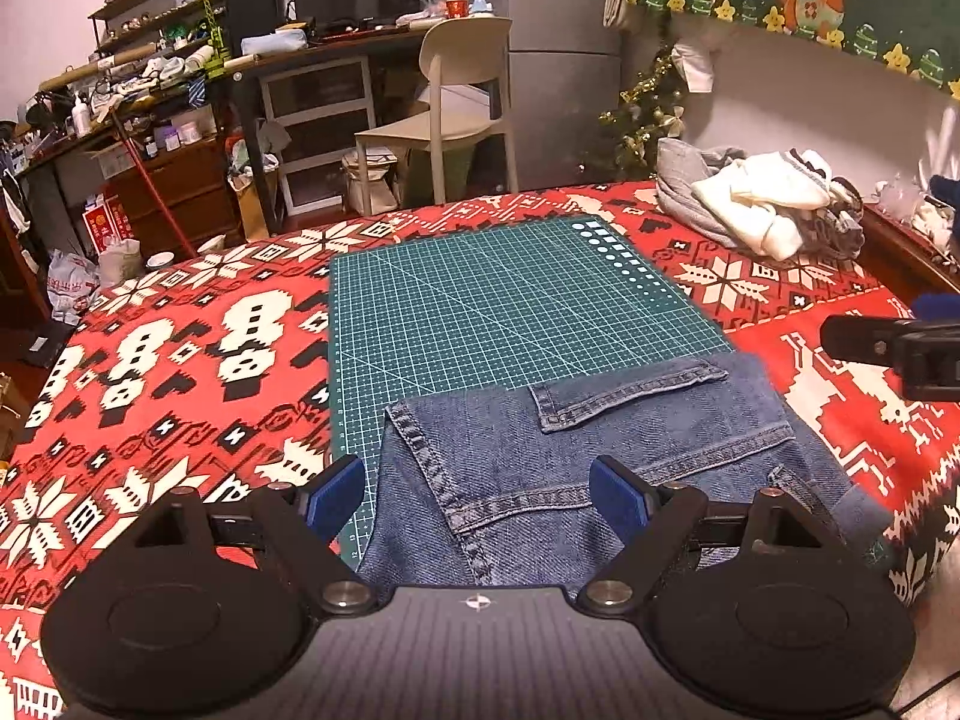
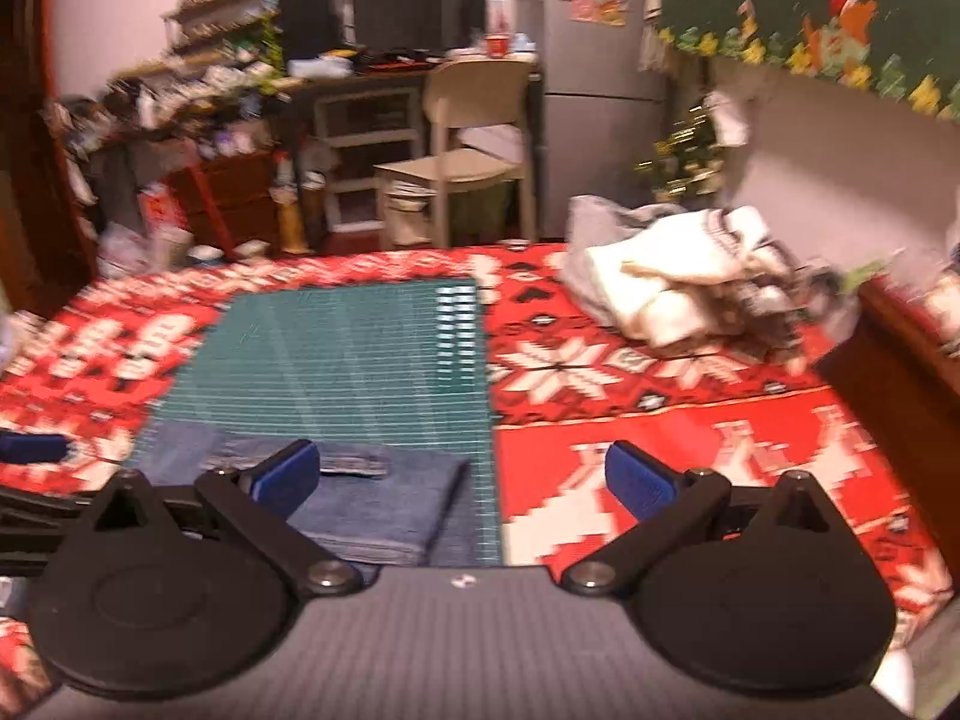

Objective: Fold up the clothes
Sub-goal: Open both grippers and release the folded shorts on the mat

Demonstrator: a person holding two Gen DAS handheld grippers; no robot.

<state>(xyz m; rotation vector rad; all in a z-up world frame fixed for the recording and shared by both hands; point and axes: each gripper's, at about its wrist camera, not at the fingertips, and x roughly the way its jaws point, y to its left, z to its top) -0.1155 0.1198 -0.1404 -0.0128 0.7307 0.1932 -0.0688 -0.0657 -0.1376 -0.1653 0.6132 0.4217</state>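
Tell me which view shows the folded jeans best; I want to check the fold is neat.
The left wrist view. There the jeans lie sharp and near, seams and top flap plain, on the near end of the green mat. The right wrist view is blurred and shows only one corner of the jeans, partly behind a claw finger.

Warm indoor light; left wrist view sharp, right wrist view motion-blurred; fisheye bending, dark corners.

Blue denim jeans; green gridded mat; red-white snowflake-patterned blanket.
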